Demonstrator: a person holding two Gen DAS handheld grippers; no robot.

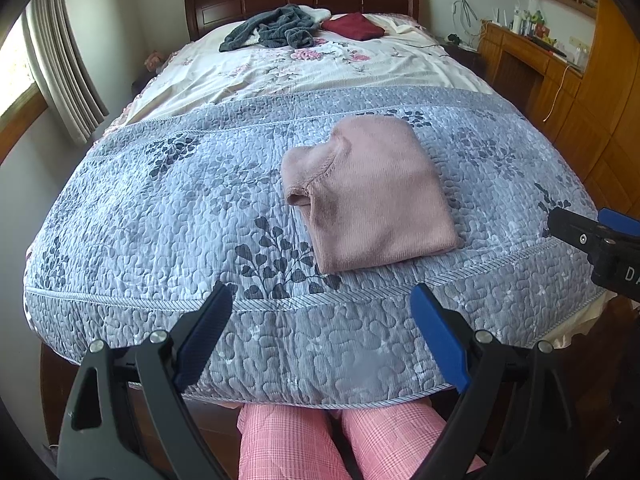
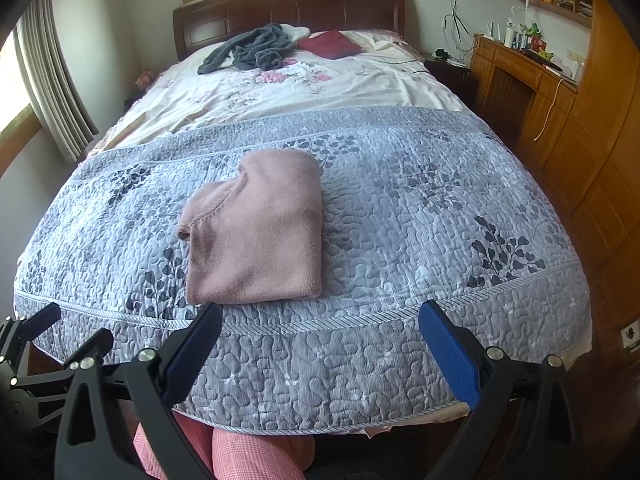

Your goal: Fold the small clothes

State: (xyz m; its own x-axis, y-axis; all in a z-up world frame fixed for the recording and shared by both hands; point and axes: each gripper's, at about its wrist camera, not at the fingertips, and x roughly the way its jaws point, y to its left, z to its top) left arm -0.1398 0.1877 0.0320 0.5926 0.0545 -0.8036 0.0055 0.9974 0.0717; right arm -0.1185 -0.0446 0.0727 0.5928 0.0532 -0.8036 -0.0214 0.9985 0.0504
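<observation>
**Pink garment, folded, near foot edge of bed**

Pink garment (image 1: pixel 370 196) lies folded on grey quilt (image 1: pixel 160 208), untouched. Left gripper (image 1: pixel 320 320) and right gripper (image 2: pixel 320 336): fingers apart, empty, hovering off the foot edge. Fold judged finished; next, probably fetching the grey clothes (image 1: pixel 276 28) near the headboard.

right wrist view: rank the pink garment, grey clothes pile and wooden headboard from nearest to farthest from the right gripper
1. Pink garment: folded on the grey quilt, just ahead and left of the right gripper.
2. Grey clothes pile: crumpled far up the bed, near the pillows.
3. Wooden headboard: at the far end, behind the pile.
</observation>
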